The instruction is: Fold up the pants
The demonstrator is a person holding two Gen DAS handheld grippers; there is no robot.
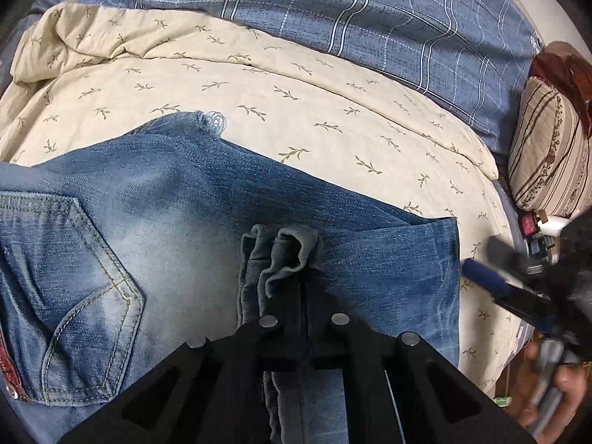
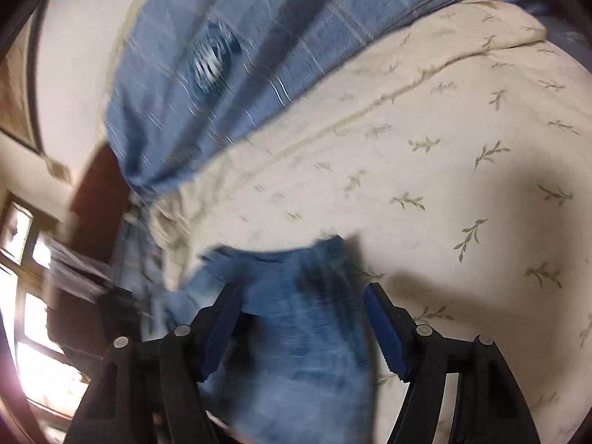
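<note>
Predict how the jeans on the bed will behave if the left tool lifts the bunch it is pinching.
The jeans will probably sag and trail, since the denim bunches into soft folds at the left tool. Seams and the stitched pocket suggest some weight. They likely drag rather than slide on the cream quilt.

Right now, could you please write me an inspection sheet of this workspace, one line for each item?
Surface: cream quilt with a leaf print, spread over a bed, rumpled at its far edge.
Job's things: blue jeans lying on the quilt, back pocket facing up.
Clutter: striped pillow and small items beside the bed, too blurred to name.
Grippers: left gripper shut on a bunched fold of the jeans; right gripper open, jeans below its jaws, pads not pressing.
Cables: nothing seen.
Surroundings: blue checked blanket beyond the quilt; a bright window in the right wrist view.
</note>
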